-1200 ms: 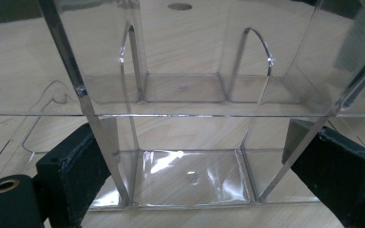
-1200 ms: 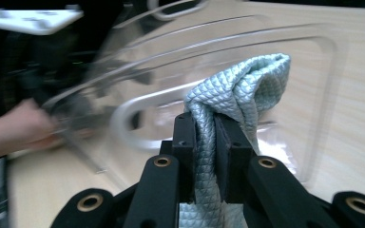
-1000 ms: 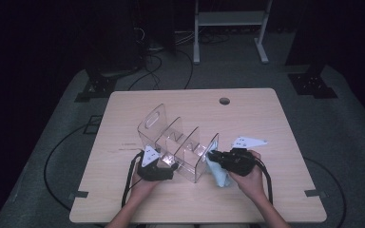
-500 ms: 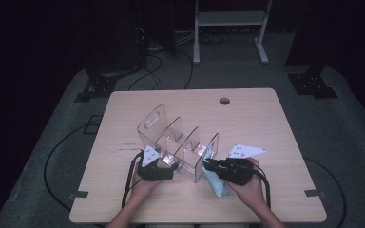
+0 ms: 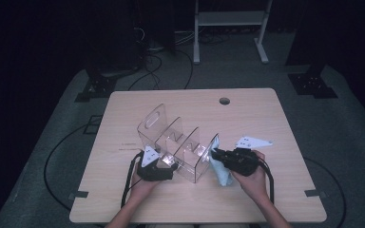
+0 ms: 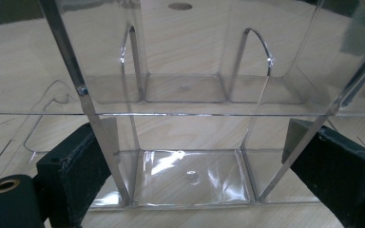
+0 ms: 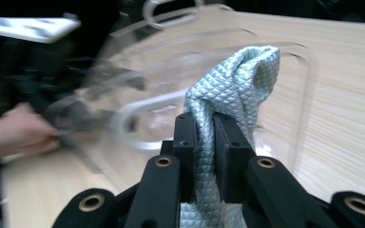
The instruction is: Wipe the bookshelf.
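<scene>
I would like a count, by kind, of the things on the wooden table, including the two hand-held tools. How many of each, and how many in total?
Clear plastic organiser with divided compartments: 1
Light blue textured cloth: 1
Black two-jaw hand-held tools: 2, the left tool clamped on the organiser's wall, the right tool shut on the cloth
Total: 4

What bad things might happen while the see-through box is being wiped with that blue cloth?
1. The clear plastic divided organizer is light; the left hand-held gripper clamps just one end wall, so a hard push might tip or slide it.
2. The pale blue waffle-textured cloth is pinched in a bunch by the right hand-held gripper; it might slip out mid-wipe.
3. The black jaws might scratch the plastic if the cloth shifts.
</scene>
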Action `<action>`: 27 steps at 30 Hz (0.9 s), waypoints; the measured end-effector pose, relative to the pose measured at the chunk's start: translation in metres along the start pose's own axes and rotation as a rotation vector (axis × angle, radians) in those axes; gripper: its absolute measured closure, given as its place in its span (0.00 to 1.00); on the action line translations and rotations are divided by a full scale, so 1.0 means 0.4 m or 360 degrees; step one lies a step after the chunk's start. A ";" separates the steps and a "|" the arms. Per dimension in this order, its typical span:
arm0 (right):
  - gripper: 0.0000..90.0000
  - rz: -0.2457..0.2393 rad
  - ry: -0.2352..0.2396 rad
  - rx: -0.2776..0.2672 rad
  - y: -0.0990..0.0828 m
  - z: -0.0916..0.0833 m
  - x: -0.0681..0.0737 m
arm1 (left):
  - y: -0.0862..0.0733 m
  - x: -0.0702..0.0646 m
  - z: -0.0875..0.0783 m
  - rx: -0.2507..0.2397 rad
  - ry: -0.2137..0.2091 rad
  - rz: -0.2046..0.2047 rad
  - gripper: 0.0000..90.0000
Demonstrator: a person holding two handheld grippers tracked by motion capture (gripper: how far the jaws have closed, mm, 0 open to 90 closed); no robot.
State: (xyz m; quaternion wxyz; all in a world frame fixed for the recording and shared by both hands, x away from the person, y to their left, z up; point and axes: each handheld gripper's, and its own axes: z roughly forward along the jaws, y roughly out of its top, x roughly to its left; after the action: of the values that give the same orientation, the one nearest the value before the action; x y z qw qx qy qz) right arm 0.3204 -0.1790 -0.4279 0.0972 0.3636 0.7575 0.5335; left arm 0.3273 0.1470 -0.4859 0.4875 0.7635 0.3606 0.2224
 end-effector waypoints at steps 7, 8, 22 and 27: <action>0.89 0.0058 -0.0121 0.0016 -0.003 0.021 -0.067 | -0.001 0.003 -0.002 0.0004 0.0001 -0.0002 0.09; 0.89 0.0079 -0.0123 0.0019 -0.005 0.025 -0.077 | -0.001 0.002 -0.002 0.0004 0.0001 -0.0002 0.09; 0.89 0.0194 -0.0083 0.0043 -0.007 0.039 -0.114 | -0.002 0.002 -0.002 0.0000 0.0009 -0.0001 0.09; 0.89 0.0251 -0.0054 0.0059 -0.025 0.047 -0.130 | -0.001 0.002 -0.002 -0.0003 0.0011 0.0003 0.09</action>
State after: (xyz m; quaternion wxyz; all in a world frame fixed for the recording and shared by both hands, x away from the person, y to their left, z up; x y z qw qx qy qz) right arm 0.3634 -0.2009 -0.4568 0.0609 0.4327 0.7345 0.5191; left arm 0.3271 0.1481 -0.4860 0.4867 0.7625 0.3614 0.2260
